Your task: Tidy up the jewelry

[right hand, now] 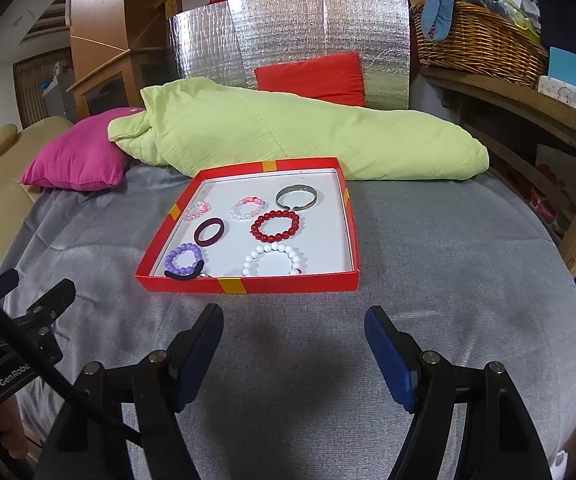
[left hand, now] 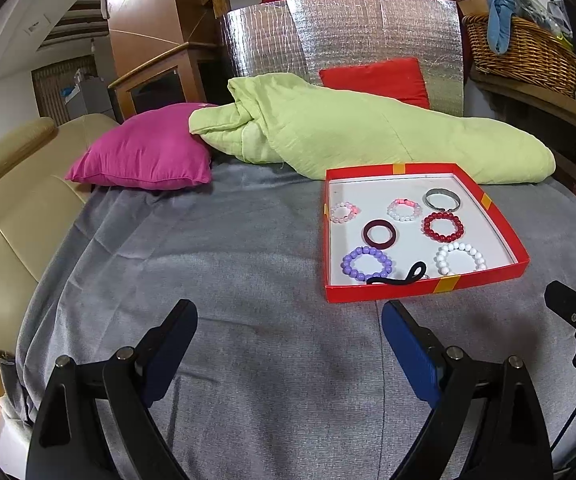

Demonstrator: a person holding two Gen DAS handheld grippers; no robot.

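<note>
Fingers (right hand: 387,354) spread, red tray (right hand: 288,282) lengthwise away, near edge facing

A tray (right hand: 291,282) lies on a cloth (right hand: 427,300), with a quilt (right hand: 288,140) just behind it and a pillow (right hand: 76,164) to the far left. In the tray, two small bracelets (right hand: 196,211) (right hand: 248,207) and a bangle (right hand: 296,197) lie along the far side. A ring (right hand: 209,232) and a bead bracelet (right hand: 275,225) lie mid-tray, two more bracelets (right hand: 184,263) (right hand: 274,261) near, and a hair tie (right hand: 184,274) at the near-left.
</note>
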